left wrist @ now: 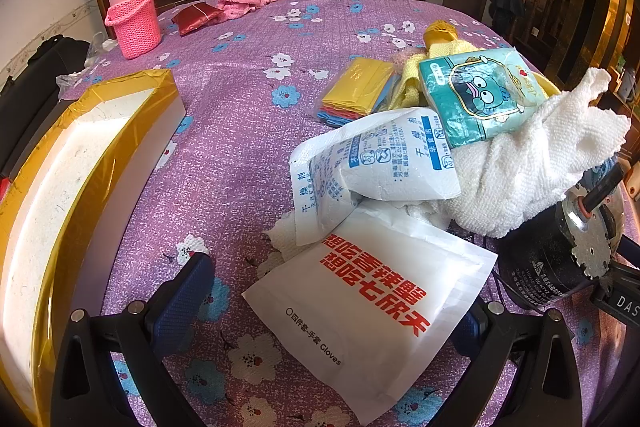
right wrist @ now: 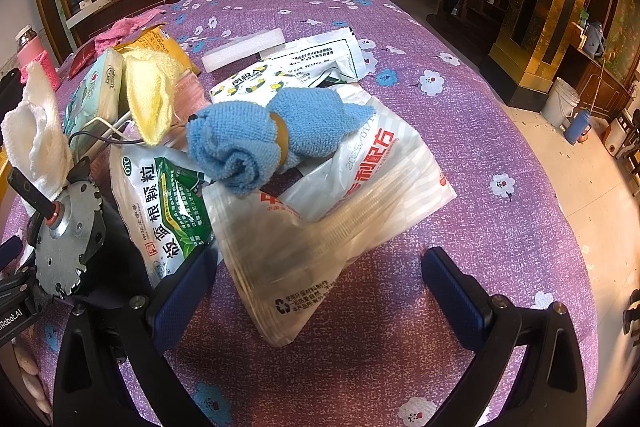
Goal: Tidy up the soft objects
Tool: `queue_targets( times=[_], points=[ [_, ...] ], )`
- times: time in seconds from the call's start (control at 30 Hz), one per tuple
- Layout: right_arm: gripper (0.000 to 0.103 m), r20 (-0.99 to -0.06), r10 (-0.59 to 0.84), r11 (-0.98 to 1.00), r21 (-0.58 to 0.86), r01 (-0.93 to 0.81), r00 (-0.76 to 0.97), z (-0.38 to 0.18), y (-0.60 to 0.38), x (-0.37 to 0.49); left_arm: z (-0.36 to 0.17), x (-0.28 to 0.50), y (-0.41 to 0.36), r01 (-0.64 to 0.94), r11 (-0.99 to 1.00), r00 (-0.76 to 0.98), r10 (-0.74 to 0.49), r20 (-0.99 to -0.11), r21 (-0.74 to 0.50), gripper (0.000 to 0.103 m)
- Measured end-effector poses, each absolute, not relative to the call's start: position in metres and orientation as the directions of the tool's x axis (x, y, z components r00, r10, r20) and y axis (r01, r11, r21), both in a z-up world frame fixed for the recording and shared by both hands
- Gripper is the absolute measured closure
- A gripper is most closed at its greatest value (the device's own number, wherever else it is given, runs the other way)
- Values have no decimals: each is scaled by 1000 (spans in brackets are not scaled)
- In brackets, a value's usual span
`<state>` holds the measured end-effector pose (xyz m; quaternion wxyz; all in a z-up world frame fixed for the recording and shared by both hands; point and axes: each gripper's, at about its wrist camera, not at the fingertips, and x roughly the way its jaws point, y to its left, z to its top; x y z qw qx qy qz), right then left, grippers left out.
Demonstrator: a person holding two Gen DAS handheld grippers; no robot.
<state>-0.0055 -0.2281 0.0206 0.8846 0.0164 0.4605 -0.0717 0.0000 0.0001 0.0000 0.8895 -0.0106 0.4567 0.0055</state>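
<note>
left gripper [left wrist: 332,303] spread; glove packet [left wrist: 360,311] between | right gripper [right wrist: 320,291] spread; blue towel [right wrist: 260,139] only here

The left tool [left wrist: 332,311] is pointing steeply downward, with its jaws standing fully apart. Its two blue-padded fingers [left wrist: 180,303] are showing at the lower left and lower right of the left wrist view, and neither pad is pressing on anything. The black finger mounts are sitting symmetrically on either side of the frame.

The right tool [right wrist: 320,291] is tilting downward at much the same angle, and its jaws are likewise standing wide apart. Its blue pads [right wrist: 452,291] are gripping nothing. The right tool's motor housing [left wrist: 560,251] is appearing at the right edge of the left wrist view, so the two tools are working side by side.
</note>
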Motion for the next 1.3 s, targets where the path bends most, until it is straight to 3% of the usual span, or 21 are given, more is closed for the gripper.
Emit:
queue_targets(
  times=[0.6,0.77,0.87,0.93,1.0,1.07,1.17,1.3],
  points=[
    [0,-848,-63,996,-24,81,526,20,-231,-7,3,-7,1,28,1000,546,-26,-838,-13,1],
    [0,-843,-89,994,-42,101,530,21,-225,-13,6,-12,-9,47,997,562,24,-827,61,1],
    [0,-838,-98,995,-67,77,537,23,-221,-16,8,-19,3,93,994,517,-97,-851,-56,3],
    [0,-831,-118,993,-98,67,543,27,-220,-22,27,-39,19,113,986,573,-165,-803,-122,3],
    [0,-781,-157,988,-135,81,604,41,-219,-35,48,-58,34,133,986,650,-162,-742,-99,3],
    [0,-670,-171,985,-131,112,722,69,-220,-57,69,-75,52,147,987,716,-153,-681,-67,1],
    [0,-481,-54,998,2,63,875,99,-227,-86,83,-92,80,141,988,775,-147,-615,-58,1],
    [0,-539,-95,993,10,119,837,86,-232,-69,78,-91,91,126,991,744,-125,-656,-45,1]
  ],
)
